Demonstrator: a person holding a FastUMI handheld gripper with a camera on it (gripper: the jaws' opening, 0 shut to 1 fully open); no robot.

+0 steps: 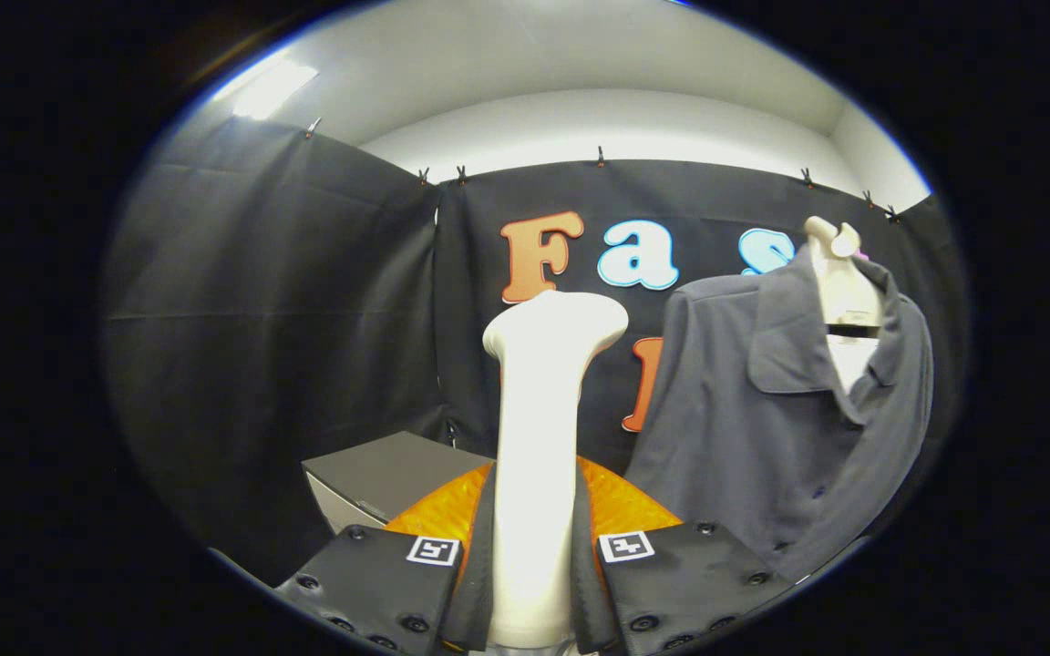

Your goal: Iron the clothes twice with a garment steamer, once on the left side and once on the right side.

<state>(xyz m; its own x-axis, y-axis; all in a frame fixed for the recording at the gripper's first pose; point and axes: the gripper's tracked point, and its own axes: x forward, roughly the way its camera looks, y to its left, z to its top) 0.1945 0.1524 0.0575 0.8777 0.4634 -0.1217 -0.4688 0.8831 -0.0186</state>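
Note:
A white garment steamer (539, 428) stands upright between my fingers, its handle pressed from both sides by the gripper (532, 565), which is shut on it. Its wide head rises at the top, level with the shirt's shoulder. To the right of the steamer hangs a grey collared shirt (762, 419) on a cream mannequin bust (839, 282). The shirt's left shoulder and sleeve lie just beyond and right of the steamer head, with a gap between them. The shirt's lower hem is hidden behind my right finger.
A grey box (379, 478) sits low to the left, behind my left finger. An orange textured surface (621, 506) shows just behind the steamer handle. Black cloth walls close in the booth on the left and at the back.

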